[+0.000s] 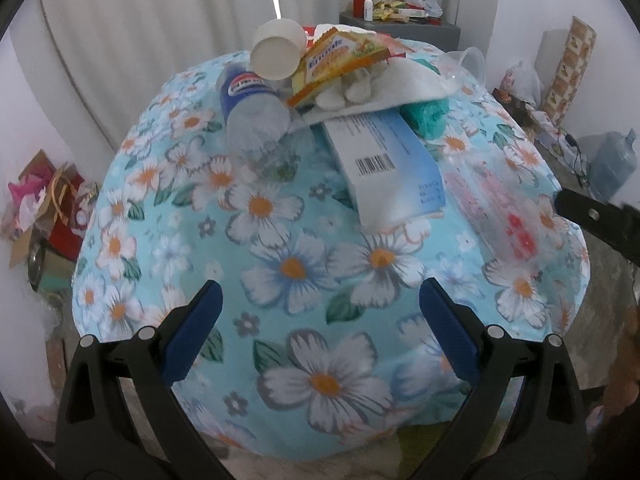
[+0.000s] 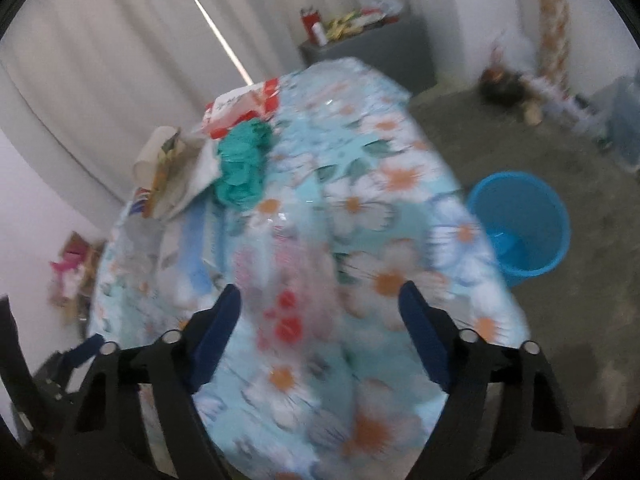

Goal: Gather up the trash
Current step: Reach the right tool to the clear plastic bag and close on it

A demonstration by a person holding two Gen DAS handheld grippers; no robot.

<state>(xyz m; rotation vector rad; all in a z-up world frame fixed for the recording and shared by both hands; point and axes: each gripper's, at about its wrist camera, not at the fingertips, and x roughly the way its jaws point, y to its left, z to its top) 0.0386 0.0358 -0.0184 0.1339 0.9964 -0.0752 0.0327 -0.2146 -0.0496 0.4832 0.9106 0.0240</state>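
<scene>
A pile of trash lies on the far part of a table with a blue flowered cloth: a white paper cup, an orange snack wrapper, a clear plastic bottle, a white-and-blue box with a barcode, a crumpled green bag and a clear wrapper with red print. My left gripper is open and empty above the near cloth. My right gripper is open and empty just above the clear wrapper. The right wrist view is blurred.
A blue bucket stands on the grey floor right of the table. A grey cabinet with a red jar and packets stands behind. Bags and boxes lie on the floor at left, more clutter at right.
</scene>
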